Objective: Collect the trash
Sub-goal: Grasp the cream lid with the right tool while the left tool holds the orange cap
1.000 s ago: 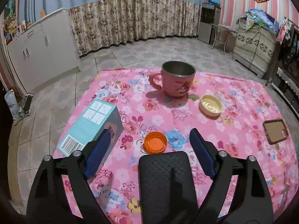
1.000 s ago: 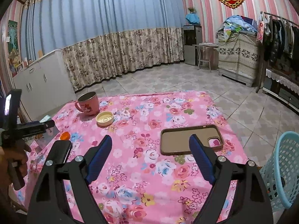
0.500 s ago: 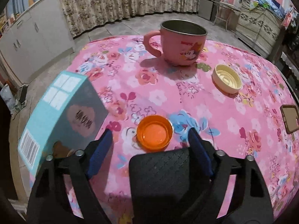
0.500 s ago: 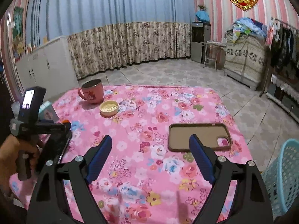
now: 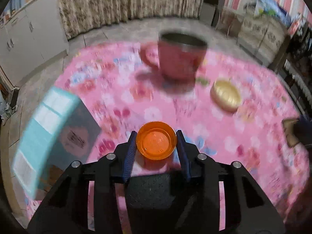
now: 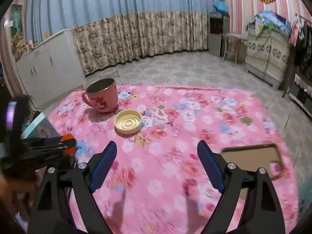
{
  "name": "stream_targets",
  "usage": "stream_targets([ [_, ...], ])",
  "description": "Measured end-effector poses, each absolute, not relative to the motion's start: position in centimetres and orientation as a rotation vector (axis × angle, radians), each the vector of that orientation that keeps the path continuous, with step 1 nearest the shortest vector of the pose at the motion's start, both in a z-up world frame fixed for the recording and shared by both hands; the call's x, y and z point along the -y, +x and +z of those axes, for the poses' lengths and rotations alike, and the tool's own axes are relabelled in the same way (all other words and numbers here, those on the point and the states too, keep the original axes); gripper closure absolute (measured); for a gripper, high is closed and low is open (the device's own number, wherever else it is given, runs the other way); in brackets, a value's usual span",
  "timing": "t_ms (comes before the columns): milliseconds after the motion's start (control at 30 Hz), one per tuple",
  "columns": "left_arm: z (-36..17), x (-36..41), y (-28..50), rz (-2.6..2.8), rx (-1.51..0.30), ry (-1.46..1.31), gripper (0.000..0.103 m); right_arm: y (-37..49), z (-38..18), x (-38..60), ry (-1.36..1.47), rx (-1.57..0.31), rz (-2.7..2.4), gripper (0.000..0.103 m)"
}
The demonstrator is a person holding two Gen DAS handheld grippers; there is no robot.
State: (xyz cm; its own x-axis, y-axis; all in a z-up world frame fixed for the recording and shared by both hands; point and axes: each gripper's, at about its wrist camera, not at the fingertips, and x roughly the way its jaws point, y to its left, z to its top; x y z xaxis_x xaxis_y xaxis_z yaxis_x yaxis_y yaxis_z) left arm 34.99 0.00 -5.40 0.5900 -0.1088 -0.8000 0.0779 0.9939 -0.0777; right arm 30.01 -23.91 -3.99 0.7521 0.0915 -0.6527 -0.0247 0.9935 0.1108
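My left gripper is shut on a small orange bottle cap, its blue pads pressing both sides, just above the pink floral tablecloth. The right wrist view shows that gripper with the orange cap at the table's left edge. A cream lid lies open side up to the right of the pink mug; it also shows in the right wrist view. My right gripper is open and empty above the tablecloth, nearer than the cream lid.
A teal box stands at the table's left edge, close to the left gripper. A brown phone case lies at the right. The pink mug stands at the back left. White cabinets and curtains lie beyond.
My left gripper has closed on the orange cap. My right gripper has swung left toward the cream lid, and the phone case has slid to the right of its view.
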Motion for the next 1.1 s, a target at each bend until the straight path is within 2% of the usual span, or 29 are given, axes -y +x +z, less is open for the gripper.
stream_targets([
  [200,-1.5,-2.2,34.9,-0.111,-0.782,-0.150,0.064,35.4,-6.7,19.6,0.047,-0.805,0.056,0.020],
  [467,-0.7,-4.2,34.8,-0.111,-0.759,-0.191,0.064,40.4,-8.7,16.9,0.034,-0.887,0.048,0.021],
  [500,-0.6,-4.2,34.8,-0.114,-0.756,-0.191,0.064,40.7,-9.0,16.7,0.024,-0.902,0.057,0.026],
  [533,-0.5,-4.2,34.7,-0.116,-0.752,-0.189,0.064,40.9,-8.9,16.6,0.018,-0.901,0.055,0.041],
  [667,-0.5,-3.8,34.7,-0.113,-0.752,-0.166,0.064,40.2,-8.5,17.2,0.064,-0.907,0.125,0.042],
  [833,0.2,-2.7,34.1,-0.134,-0.743,-0.129,0.064,33.9,-4.2,21.8,0.213,-0.805,0.242,0.042],
  [1000,1.2,0.4,32.5,-0.134,-0.710,-0.068,0.064,24.1,2.4,28.2,0.150,-0.639,0.139,0.042],
  [1100,1.6,4.0,30.2,-0.220,-0.693,-0.070,0.064,19.5,4.4,33.1,0.129,-0.572,0.005,0.042],
])
